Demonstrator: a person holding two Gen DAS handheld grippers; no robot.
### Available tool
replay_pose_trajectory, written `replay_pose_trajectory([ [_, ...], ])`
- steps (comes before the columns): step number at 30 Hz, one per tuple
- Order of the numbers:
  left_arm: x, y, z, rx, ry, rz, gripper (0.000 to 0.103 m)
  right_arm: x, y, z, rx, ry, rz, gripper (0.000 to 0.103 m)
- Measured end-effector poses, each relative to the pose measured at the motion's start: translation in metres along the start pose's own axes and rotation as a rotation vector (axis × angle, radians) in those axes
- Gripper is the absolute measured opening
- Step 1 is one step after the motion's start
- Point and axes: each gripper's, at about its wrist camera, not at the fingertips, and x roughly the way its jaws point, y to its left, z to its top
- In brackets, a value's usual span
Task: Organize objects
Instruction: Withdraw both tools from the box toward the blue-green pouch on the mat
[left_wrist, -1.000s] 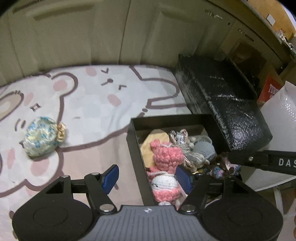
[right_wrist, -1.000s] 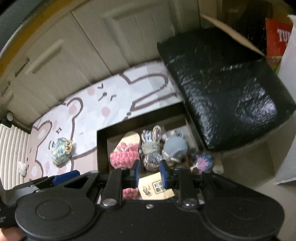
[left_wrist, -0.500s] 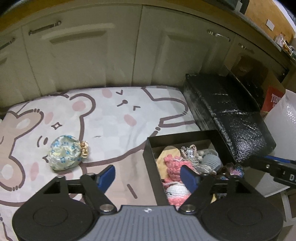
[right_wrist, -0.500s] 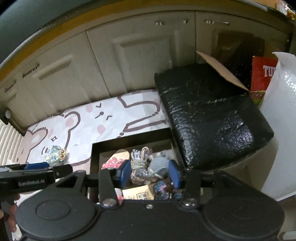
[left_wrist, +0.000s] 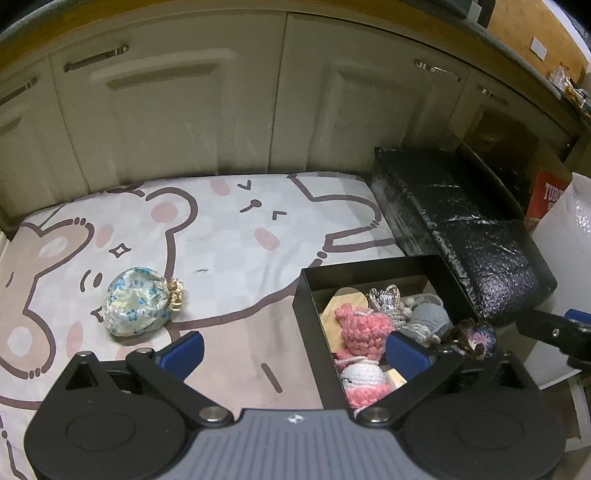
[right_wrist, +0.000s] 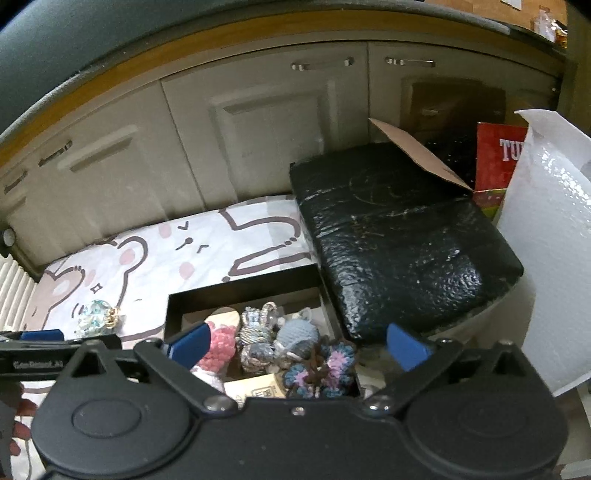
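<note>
The cartoon-bear mat (left_wrist: 229, 236) fills the floor in front of the cupboards, with a black wrapped block (left_wrist: 465, 236) at its far right. At the mat's near right edge sits the black box (left_wrist: 308, 317), already crowded with crochet pieces: a pink crochet toy (left_wrist: 364, 328) to the left, a grey one (left_wrist: 430, 317) further right, a silver braided charm (right_wrist: 256, 332) between them, and a blue-and-pink crochet flower (right_wrist: 325, 365) draped on the near right rim. One piece remains outside, by my reading: the floral pouch (left_wrist: 135, 302), alone on the left of the mat, well apart from the box.

My left gripper (left_wrist: 291, 350) straddles the box's left wall, its jaws opening and nothing between them. My right gripper (right_wrist: 295, 343) hovers over the box, jaws likewise opening, clamping nothing.

The risks, as I judge them: the flower may slip off the rim if I brush it, and the slippery, rounded pouch could squirt from my pads or pull open by its gold tie (left_wrist: 176, 295).
</note>
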Motion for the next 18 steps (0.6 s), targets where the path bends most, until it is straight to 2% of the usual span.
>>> replay_pose_trajectory([
  [6,-0.001,0.001,0.002,-0.007,-0.01,-0.017,0.103,0.008,0.002,-0.004,-0.046,0.017,-0.034,0.103],
  [18,-0.004,0.007,0.004,0.0,-0.019,-0.017,0.103,0.014,0.005,-0.004,-0.033,0.017,-0.043,0.103],
])
